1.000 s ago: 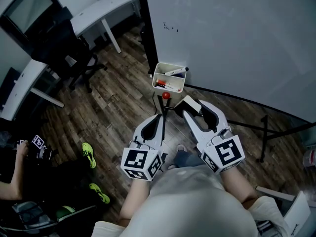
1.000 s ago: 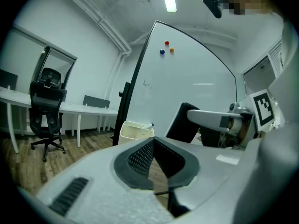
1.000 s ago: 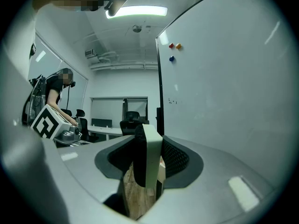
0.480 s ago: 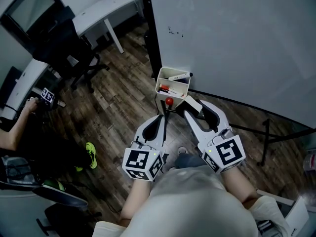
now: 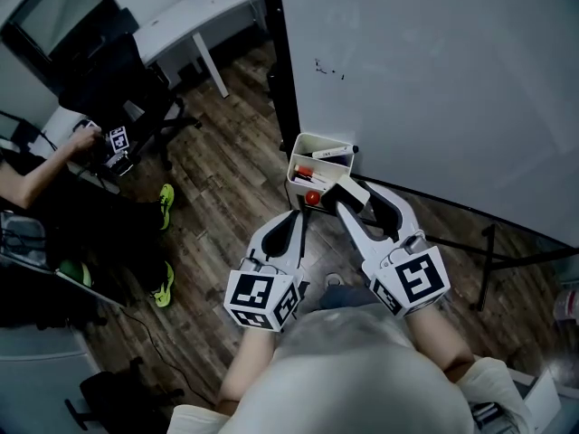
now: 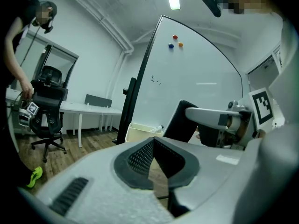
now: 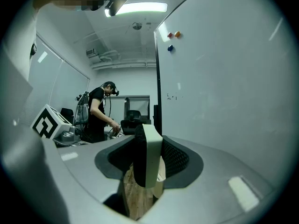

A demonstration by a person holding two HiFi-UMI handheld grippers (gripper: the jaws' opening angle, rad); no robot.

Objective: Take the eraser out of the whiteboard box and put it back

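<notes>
The whiteboard box (image 5: 299, 159), a cream tray with markers in it, hangs at the bottom edge of the whiteboard (image 5: 434, 80). My right gripper (image 5: 355, 199) is shut on the eraser (image 5: 347, 189), a block with a white back and a dark felt side, held on edge just in front of the box. In the right gripper view the eraser (image 7: 152, 146) stands upright between the pads. My left gripper (image 5: 296, 217) is shut on nothing, to the left of and below the eraser. In the left gripper view the box (image 6: 139, 130) lies ahead, with the eraser (image 6: 177, 120) to its right.
A red knob (image 5: 312, 197) sits on the board's stand just under the box. The stand's black legs (image 5: 488, 242) run across the wood floor at right. A black office chair (image 5: 127, 89) and a white desk (image 5: 194, 12) stand at left, near a person (image 5: 41, 179).
Both grippers have moved toward the whiteboard, so the eraser now sits just in front of the box. The person at left has moved up by the chair.
</notes>
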